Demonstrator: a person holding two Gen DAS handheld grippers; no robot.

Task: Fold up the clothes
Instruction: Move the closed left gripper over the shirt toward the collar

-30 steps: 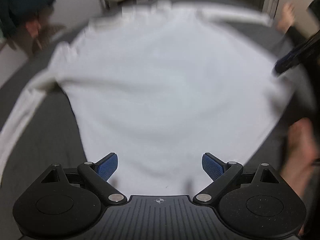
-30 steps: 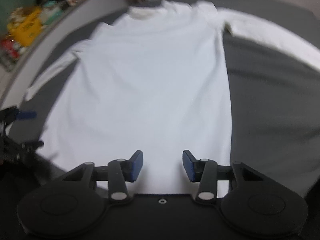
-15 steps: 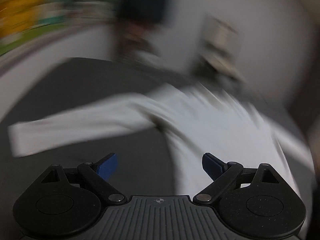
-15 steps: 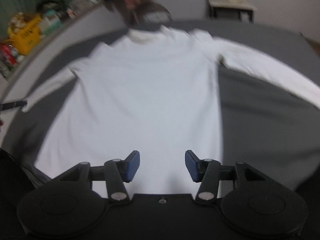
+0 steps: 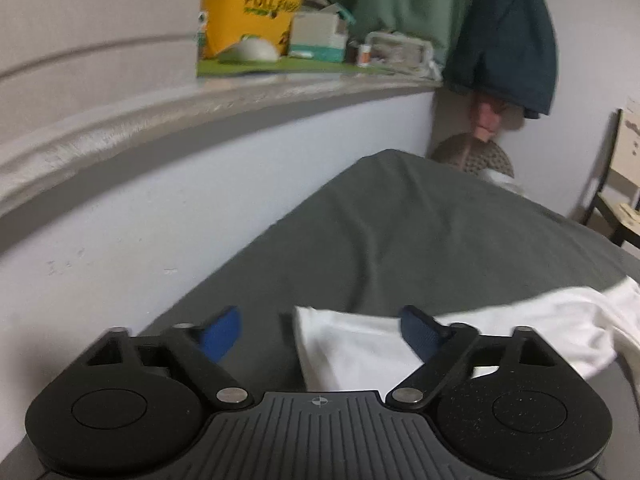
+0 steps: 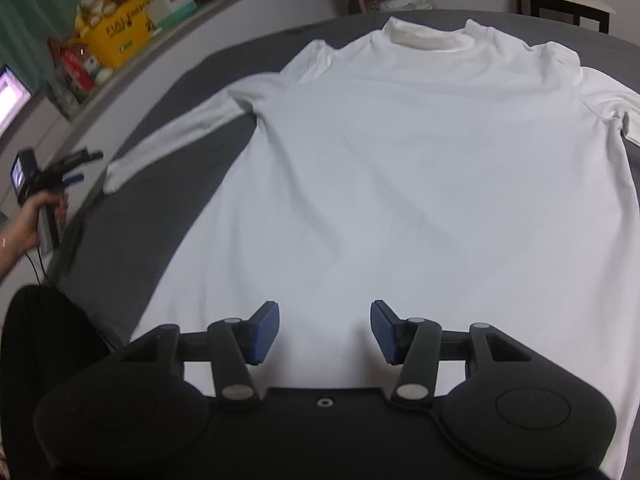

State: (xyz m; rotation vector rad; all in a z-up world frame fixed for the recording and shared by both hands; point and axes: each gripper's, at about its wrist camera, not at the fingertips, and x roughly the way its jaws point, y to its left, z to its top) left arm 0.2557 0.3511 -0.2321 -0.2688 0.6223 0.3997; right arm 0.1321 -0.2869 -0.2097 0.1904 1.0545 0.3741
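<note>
Lettering beginning "FULL" in dark print marked a yellow bag on the ledge along the pale wall; the rest of the word was cut off, and a smaller line beneath it was too blurred to read. Beside the bag stood pale cardboard boxes, and a dark teal garment hung at the corner.

White long-sleeved shirt, of smooth knit with a raised collar, lay flat on the dark grey bed cover. Its long axis ran away from the right wrist camera, hem nearest and collar farthest, with both sleeves spread sideways. The sleeve on the left of that view tapered to a squared cuff.

Left gripper, held in a hand, hovered over that cuff; its jaws were closing while apart, the cuff edge lay between them, and its blue ribbed pads did not yet press the cloth. Right gripper hung above the hem with its jaws part-spread and nothing pinched.
</note>
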